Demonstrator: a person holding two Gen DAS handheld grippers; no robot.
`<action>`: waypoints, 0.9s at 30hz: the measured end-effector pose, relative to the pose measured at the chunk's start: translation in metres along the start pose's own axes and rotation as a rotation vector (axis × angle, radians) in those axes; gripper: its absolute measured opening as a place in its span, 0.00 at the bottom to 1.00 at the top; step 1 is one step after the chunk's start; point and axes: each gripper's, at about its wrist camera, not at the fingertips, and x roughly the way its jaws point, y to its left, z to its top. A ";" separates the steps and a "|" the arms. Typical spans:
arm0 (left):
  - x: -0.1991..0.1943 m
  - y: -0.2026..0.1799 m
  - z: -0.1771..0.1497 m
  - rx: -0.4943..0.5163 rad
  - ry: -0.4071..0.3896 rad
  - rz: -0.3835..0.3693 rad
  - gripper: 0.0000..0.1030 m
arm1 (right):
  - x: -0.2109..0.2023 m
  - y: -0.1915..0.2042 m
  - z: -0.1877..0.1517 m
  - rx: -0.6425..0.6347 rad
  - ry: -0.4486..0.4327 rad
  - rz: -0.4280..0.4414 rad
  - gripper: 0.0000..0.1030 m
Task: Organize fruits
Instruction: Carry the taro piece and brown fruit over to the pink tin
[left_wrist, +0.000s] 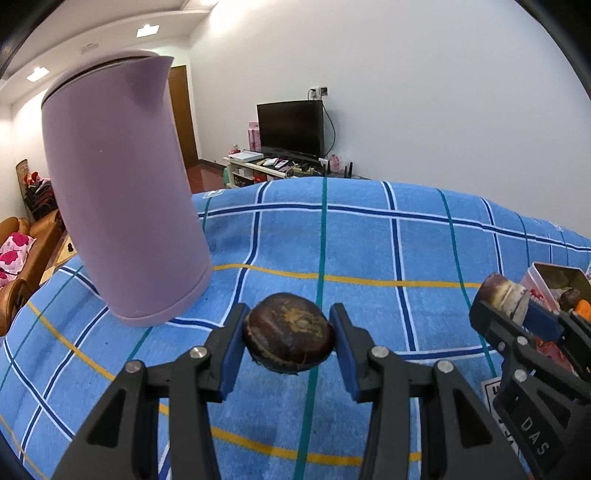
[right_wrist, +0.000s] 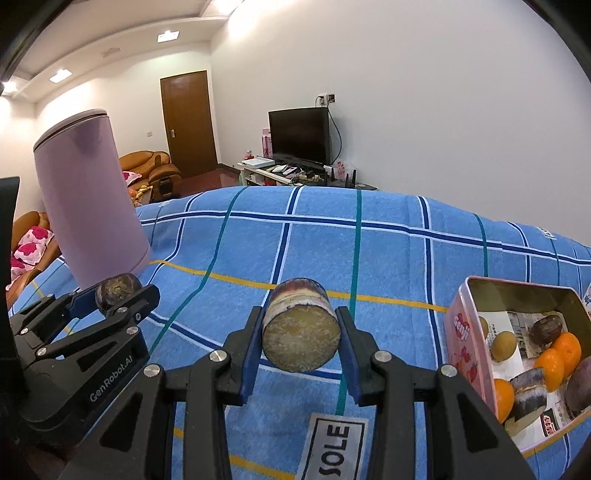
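My left gripper (left_wrist: 289, 314) is shut on a dark brown water chestnut (left_wrist: 290, 334), held just above the blue checked cloth (left_wrist: 369, 243). In the right wrist view that same gripper (right_wrist: 119, 291) shows at the left with the chestnut (right_wrist: 117, 288) in its tips. My right gripper (right_wrist: 301, 314) is shut on a short cut piece of sugarcane (right_wrist: 301, 341), its pale cut face towards the camera. A pink tin (right_wrist: 463, 332) stands to the right of it, holding oranges (right_wrist: 557, 356), another cane piece (right_wrist: 528, 387) and dark chestnuts.
A tall lilac kettle (left_wrist: 118, 184) stands on the cloth at the left, close to the left gripper. A printed label (right_wrist: 334, 446) lies on the cloth below the right gripper. Beyond the table are a TV, a brown door and an orange sofa.
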 end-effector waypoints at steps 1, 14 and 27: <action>-0.001 0.000 -0.001 -0.001 -0.002 0.000 0.45 | -0.001 0.001 -0.001 -0.001 -0.002 -0.001 0.39; -0.016 0.000 -0.010 0.003 -0.030 0.003 0.45 | -0.014 0.003 -0.007 -0.008 -0.017 -0.003 0.39; -0.029 0.004 -0.016 -0.019 -0.050 0.004 0.45 | -0.023 0.004 -0.011 -0.008 -0.023 -0.001 0.39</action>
